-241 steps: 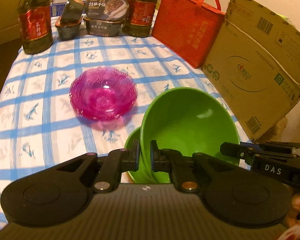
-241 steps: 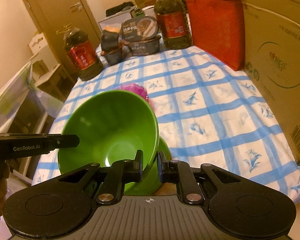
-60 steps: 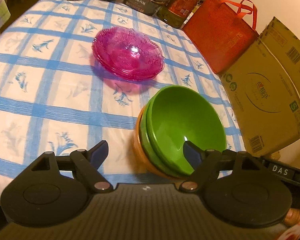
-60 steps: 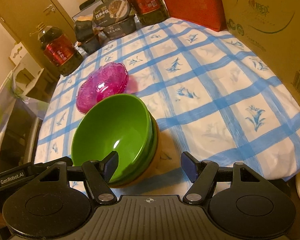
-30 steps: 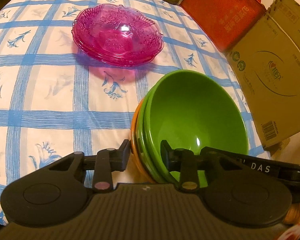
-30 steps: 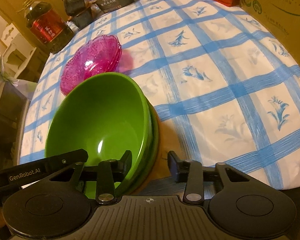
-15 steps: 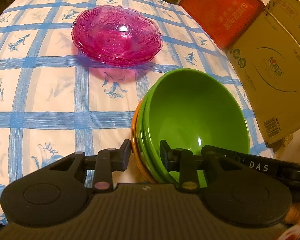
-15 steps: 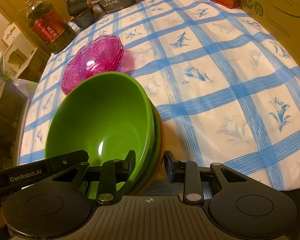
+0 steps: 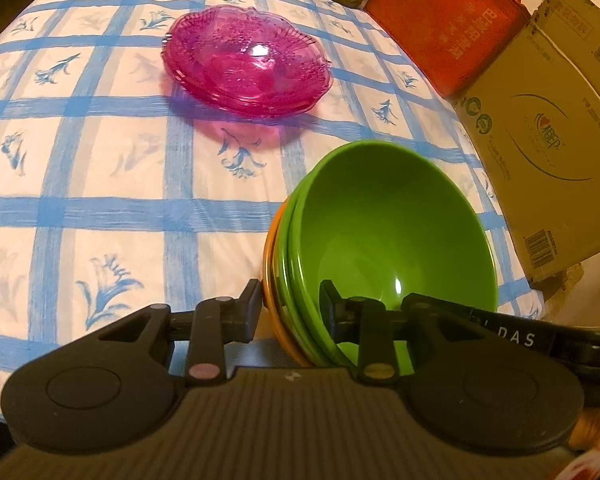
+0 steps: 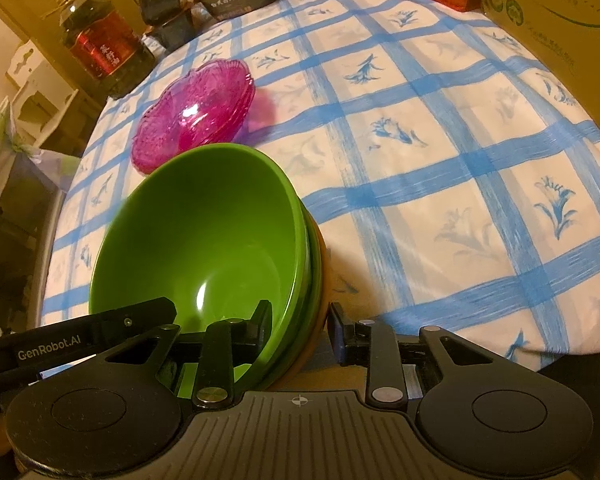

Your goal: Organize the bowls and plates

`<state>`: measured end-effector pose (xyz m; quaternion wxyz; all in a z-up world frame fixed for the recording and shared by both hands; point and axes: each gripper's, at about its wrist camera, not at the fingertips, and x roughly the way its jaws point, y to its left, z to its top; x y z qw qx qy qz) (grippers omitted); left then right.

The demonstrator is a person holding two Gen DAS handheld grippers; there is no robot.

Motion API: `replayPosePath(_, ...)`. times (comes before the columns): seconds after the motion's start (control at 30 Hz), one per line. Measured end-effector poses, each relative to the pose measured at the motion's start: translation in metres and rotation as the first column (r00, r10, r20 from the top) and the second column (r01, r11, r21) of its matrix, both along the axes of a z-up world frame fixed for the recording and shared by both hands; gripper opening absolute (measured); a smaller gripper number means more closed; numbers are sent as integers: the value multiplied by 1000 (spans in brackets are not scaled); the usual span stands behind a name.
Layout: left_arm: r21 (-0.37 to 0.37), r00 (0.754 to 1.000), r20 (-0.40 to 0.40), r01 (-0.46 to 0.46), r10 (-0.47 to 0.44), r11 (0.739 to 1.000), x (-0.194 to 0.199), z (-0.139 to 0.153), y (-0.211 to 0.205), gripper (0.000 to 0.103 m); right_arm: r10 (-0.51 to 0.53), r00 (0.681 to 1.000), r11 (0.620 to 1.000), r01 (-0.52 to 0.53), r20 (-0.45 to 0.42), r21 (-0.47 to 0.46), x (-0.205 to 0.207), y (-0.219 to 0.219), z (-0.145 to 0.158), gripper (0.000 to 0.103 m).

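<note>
Bowl stack [image 9: 380,240] at table's near edge: your left gripper [image 9: 290,300] and right gripper [image 10: 300,320] each pinch its nested rims; pink plates [image 9: 246,60] sit mid-table.

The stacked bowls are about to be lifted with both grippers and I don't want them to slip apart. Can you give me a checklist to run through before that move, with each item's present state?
1. Left gripper clamps the near rim of the bowl stack, one finger inside, one outside: ok.
2. Right gripper clamps the stack's rim on the other side the same way: ok.
3. Green bowls nested squarely in the orange bowl: ok, rims run parallel.
4. Each grip catches all the rims, orange included: ok, as far as both wrist views show.
5. Pink glass dishes stand apart from the stack: ok.
6. Stack's base fully on the table: cannot tell, hidden behind the grippers.
</note>
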<state>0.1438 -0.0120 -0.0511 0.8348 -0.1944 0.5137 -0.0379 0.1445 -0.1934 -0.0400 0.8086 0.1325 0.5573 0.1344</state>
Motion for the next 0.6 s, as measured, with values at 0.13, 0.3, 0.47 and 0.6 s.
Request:
replayPosePath(0.13,11,1000,3,-18,18,1000,-10,3,8,27,22,1000,1000,-22,-4,8,-6,10,0,30)
replayPosePath(0.3,26,999,5,-45,45,999,-21,7,23,28,55,998,998,-55,-8,20,-10,27,1,30)
replayPosePath(0.47,33,997,10,-76,75,997,-30,11,41,28,83,996,996,-83,-9,31,-10,46,0,30)
replayPosePath(0.6,30,995,18,-96,96,995,-34,12,54,28,104,995,994,-103,-4,30,-10,60,0,30)
